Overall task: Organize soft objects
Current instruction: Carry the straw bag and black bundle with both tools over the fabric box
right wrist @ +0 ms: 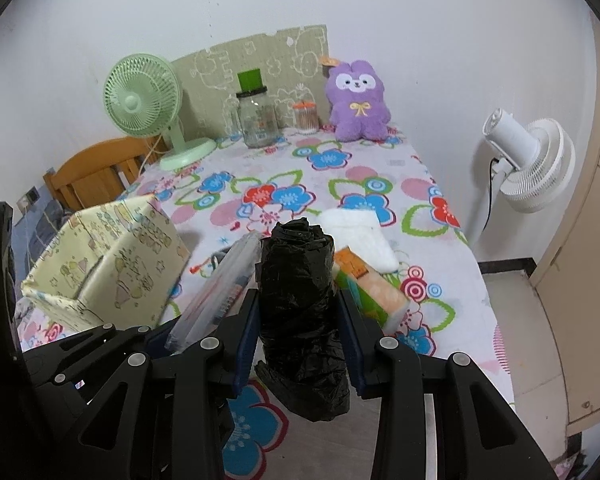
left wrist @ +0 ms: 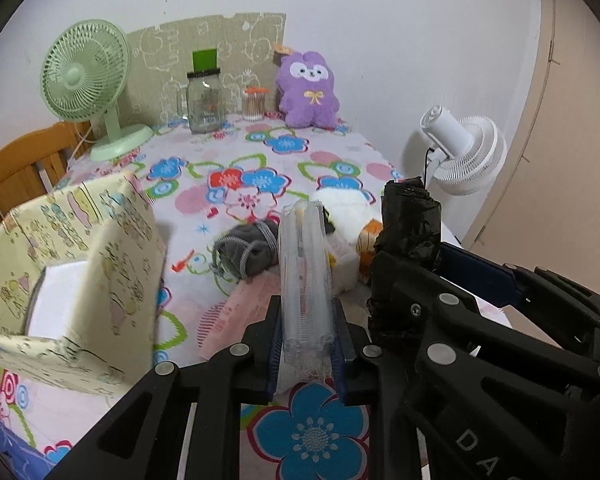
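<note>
My left gripper [left wrist: 305, 344] is shut on a clear plastic packet [left wrist: 306, 280], held upright above the flowered table. My right gripper [right wrist: 298, 340] is shut on a black roll of plastic bags [right wrist: 300, 312]; the roll also shows in the left wrist view [left wrist: 410, 232], just right of the packet. An open cream patterned box [left wrist: 80, 264] stands at the left, also in the right wrist view [right wrist: 112, 256]. On the table lie grey socks [left wrist: 246, 250], a white soft cloth [right wrist: 360, 232], an orange-green tissue pack [right wrist: 374, 292] and a pink packet [left wrist: 240, 320].
At the far edge stand a green desk fan [left wrist: 86, 80], a glass jar [left wrist: 206, 100], a cotton-swab jar [left wrist: 254, 104] and a purple plush [left wrist: 308, 90]. A white floor fan [right wrist: 528, 160] stands off the table's right side. A wooden chair [right wrist: 96, 172] is at the left.
</note>
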`<state>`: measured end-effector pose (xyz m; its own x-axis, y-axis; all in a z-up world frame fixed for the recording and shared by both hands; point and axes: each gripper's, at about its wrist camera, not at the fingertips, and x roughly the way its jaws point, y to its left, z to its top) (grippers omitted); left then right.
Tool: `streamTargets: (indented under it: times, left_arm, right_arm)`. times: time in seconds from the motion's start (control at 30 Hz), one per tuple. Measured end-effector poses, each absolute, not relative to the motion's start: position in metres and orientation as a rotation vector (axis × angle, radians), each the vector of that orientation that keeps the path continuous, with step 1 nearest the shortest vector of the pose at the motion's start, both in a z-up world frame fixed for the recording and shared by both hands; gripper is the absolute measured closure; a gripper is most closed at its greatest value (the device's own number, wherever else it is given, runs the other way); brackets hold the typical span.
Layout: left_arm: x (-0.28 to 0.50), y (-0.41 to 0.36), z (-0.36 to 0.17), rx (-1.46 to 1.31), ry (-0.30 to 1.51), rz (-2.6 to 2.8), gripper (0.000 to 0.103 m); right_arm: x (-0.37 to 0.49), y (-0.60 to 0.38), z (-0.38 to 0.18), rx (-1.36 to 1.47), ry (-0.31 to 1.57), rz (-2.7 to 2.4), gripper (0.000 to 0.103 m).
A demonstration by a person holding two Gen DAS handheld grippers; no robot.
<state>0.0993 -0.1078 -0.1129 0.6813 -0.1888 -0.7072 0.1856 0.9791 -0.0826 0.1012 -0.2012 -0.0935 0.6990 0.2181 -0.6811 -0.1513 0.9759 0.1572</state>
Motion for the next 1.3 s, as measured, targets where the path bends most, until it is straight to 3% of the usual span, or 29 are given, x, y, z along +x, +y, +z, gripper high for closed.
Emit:
streamTargets:
  times: [0.7,1.3]
  left_arm:
    - [0.078,-0.086,-0.058,0.016,0.704,-0.215,0.083]
    - [0.079,-0.036,-0.036,0.009,0.675,-0.136,0.083]
  right_arm:
    - [0.07,-0.183,-0.03,0.088,0.663,0.174,0.061]
    - [0.083,-0.134,-0.008,0.062,0.639,0.232,0.061]
